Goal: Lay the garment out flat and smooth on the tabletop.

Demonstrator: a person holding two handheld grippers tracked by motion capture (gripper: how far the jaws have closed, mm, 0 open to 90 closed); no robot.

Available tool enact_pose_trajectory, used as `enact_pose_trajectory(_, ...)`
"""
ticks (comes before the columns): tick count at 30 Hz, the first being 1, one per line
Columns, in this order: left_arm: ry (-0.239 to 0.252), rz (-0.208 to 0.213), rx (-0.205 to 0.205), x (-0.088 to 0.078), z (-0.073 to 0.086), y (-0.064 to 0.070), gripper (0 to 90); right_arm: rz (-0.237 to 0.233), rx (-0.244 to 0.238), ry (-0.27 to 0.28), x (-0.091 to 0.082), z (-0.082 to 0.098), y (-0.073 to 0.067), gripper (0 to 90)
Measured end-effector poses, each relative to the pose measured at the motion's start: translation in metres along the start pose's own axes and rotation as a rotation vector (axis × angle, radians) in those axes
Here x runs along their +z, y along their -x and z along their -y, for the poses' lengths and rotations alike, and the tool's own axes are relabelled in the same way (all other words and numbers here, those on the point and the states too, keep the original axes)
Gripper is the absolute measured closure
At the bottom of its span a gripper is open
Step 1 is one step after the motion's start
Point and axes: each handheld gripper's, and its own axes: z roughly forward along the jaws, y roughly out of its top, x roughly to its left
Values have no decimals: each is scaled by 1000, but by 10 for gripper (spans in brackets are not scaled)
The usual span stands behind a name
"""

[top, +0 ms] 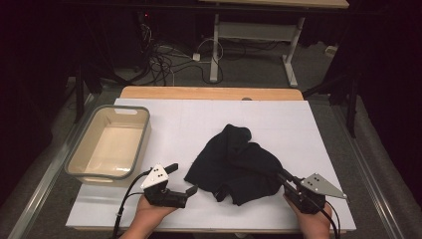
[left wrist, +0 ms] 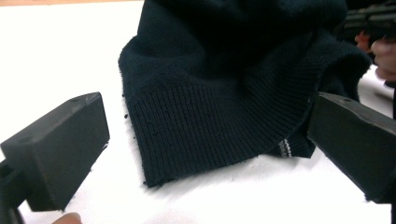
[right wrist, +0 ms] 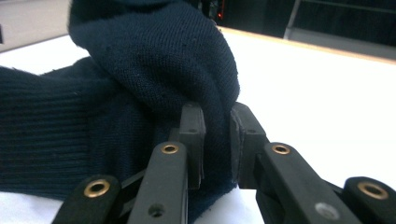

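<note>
A dark navy knit garment (top: 235, 164) lies crumpled on the white table top (top: 278, 119). My right gripper (top: 282, 174) is at its right edge, jaws shut on a fold of the knit (right wrist: 205, 88), which bulges up between the two pads (right wrist: 192, 130). My left gripper (top: 191, 189) sits low at the garment's left front corner with its jaws open wide. In the left gripper view the ribbed hem (left wrist: 205, 126) lies flat on the table between and beyond the two black jaws, not touched by them.
An empty beige tub with a grey rim (top: 79, 164) stands at the table's left side. Behind the white top a strip of wooden table edge (top: 209, 92) shows. Cables and a desk frame (top: 214, 50) are on the floor beyond.
</note>
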Motion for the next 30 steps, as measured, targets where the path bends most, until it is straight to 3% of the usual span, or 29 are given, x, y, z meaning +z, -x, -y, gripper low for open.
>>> enact_pose_trajectory(5, 32, -16, -24, 0, -5, -7, 0, -9, 8, -10, 1, 0, -1, 733)
enact_pose_trajectory(6, 17, -24, -14, 1, -9, -9, 0, -7, 12, 21, -2, -4, -4, 604)
enact_pose_trajectory(8, 9, -43, 11, 4, -11, -15, 0, -7, 8, 31, -4, -7, -6, 561)
enact_pose_trajectory(10, -12, -51, 4, 8, -10, -22, 0, -52, -10, 76, -10, -24, -20, 485)
enact_pose_trajectory(12, -35, -60, 14, 11, -9, -22, 0, -64, -27, 82, -11, -28, -24, 484)
enact_pose_trajectory(14, -55, -50, 44, 13, -6, -20, 0, -129, -105, 89, -9, -43, -51, 485)
enact_pose_trajectory(15, -55, -50, 44, 13, -6, -20, 0, -129, -105, 89, -9, -43, -51, 485)
enact_pose_trajectory(16, -51, -45, 57, 13, -6, -18, 0, -184, -146, 85, -3, -47, -69, 506)
enact_pose_trajectory(18, -58, -39, 60, 14, -5, -18, 0, -198, -148, 81, -1, -48, -73, 510)
enact_pose_trajectory(19, -57, -35, 64, 14, -5, -18, 0, -235, -157, 55, 8, -47, -84, 513)
enact_pose_trajectory(23, -51, -38, 86, 14, -3, -15, 0, -280, -190, -70, 37, -35, -104, 502)
enact_pose_trajectory(26, -33, -35, 83, 12, -3, -16, 0, -262, -207, -125, 49, -25, -108, 524)
enact_pose_trajectory(27, -29, -34, 81, 12, -2, -16, 0, -251, -212, -142, 51, -22, -108, 562)
enact_pose_trajectory(28, -29, -35, 81, 12, -2, -16, 0, -234, -227, -167, 53, -17, -106, 677)
enact_pose_trajectory(29, -29, -35, 81, 12, -2, -16, 0, -234, -227, -167, 53, -17, -106, 677)
enact_pose_trajectory(30, -27, -34, 83, 12, -2, -15, 0, -226, -237, -171, 52, -14, -103, 738)
